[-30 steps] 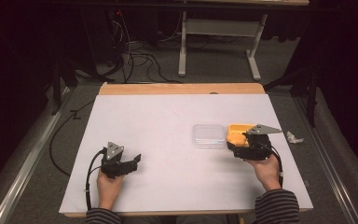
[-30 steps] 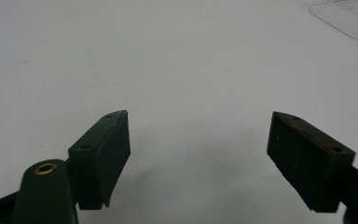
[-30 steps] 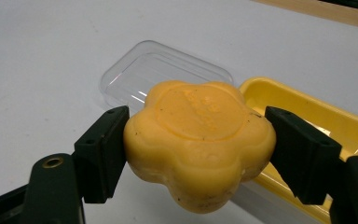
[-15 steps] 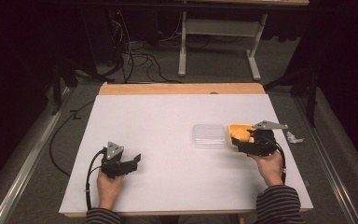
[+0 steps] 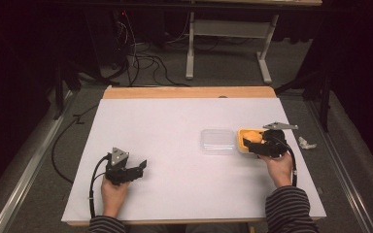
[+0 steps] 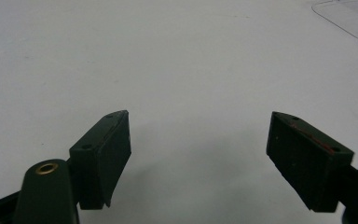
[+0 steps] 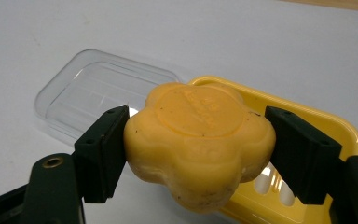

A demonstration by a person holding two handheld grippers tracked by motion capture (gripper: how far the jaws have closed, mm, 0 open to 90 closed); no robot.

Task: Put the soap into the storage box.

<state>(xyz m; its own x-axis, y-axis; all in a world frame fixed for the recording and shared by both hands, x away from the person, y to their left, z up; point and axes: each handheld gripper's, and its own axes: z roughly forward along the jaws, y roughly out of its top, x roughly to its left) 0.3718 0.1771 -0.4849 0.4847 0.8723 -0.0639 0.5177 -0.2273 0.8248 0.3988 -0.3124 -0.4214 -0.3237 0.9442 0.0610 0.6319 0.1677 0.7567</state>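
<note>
Right gripper [image 7: 196,140] clamps flower-shaped soap [image 7: 198,140], stamped face up.

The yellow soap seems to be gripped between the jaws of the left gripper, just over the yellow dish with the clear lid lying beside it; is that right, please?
Not quite: the right gripper holds it, not the left. The right gripper view shows its jaws pressed on both sides of the yellow soap, over the yellow dish, with the clear lid beside it. The left gripper is open over bare table.

Right tongs [image 5: 258,143] over yellow dish [image 5: 243,141], beside clear lid [image 5: 217,141].
</note>
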